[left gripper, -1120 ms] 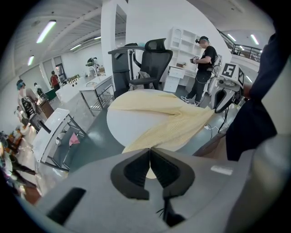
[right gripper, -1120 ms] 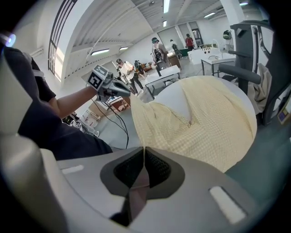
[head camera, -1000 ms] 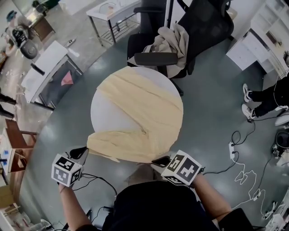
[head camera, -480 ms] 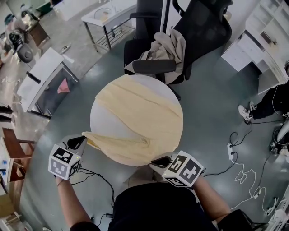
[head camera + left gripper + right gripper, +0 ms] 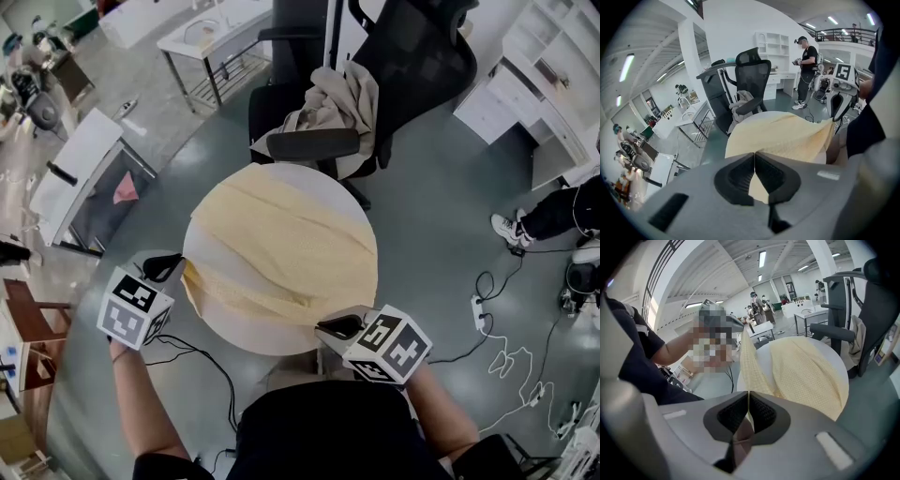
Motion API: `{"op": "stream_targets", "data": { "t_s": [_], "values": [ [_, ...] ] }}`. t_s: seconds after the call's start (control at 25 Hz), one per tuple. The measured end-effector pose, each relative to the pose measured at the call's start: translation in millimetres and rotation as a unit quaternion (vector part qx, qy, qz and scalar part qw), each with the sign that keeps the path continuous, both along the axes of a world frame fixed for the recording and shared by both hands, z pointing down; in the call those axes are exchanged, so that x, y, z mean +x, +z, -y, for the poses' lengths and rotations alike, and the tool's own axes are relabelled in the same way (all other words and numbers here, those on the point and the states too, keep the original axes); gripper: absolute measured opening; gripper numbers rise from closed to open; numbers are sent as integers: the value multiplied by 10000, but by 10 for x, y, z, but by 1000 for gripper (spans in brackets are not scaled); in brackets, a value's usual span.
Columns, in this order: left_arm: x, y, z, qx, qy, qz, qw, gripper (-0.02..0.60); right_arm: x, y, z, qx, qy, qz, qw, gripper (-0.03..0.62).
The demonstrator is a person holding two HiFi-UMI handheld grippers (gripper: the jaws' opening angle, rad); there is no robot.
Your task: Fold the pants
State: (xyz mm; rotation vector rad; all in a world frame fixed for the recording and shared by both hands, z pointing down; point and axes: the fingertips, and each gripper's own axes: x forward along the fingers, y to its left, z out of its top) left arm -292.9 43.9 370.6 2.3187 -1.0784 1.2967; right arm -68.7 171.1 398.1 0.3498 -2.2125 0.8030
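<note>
Both pairs of jaws are clenched on the near edge of the yellow pants (image 5: 281, 253). The left gripper (image 5: 161, 269) is held out wide on a bare forearm and angled downward. Cloth is pinched at its tips and spreads ahead of them over the round table (image 5: 202, 246). The right gripper (image 5: 339, 327) sits close to the person's torso, also tilted down. A taut strip of cloth rises from between its jaws, and the rest lies ahead and to their right
</note>
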Motion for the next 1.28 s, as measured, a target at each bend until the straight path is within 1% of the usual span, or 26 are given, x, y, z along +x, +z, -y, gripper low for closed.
{"op": "stream_targets", "data": {
  "t_s": [0.28,0.52,0.64,0.84,1.04,1.16,1.28],
  "values": [
    [131,-102,495,100,-49,33,9999,6,53,-28,374,18,60,82,9999,12],
    [317,-151,936,132,-5,316,9994,6,160,-40,712,-68,97,212,9997,12],
    [433,-143,1160,134,6,335,9993,6,236,-28,874,-184,115,322,9992,12],
    [587,-23,1505,95,-42,357,9993,6,347,31,1139,-379,182,470,9980,12],
    [756,136,1824,35,-10,330,9994,6,489,128,1381,-445,376,521,9969,12],
    [881,239,2006,2,35,447,9990,6,590,208,1540,-475,582,541,9957,12],
    [979,385,2163,-84,29,478,9988,6,669,318,1662,-576,671,536,9946,14]
  ]
}}
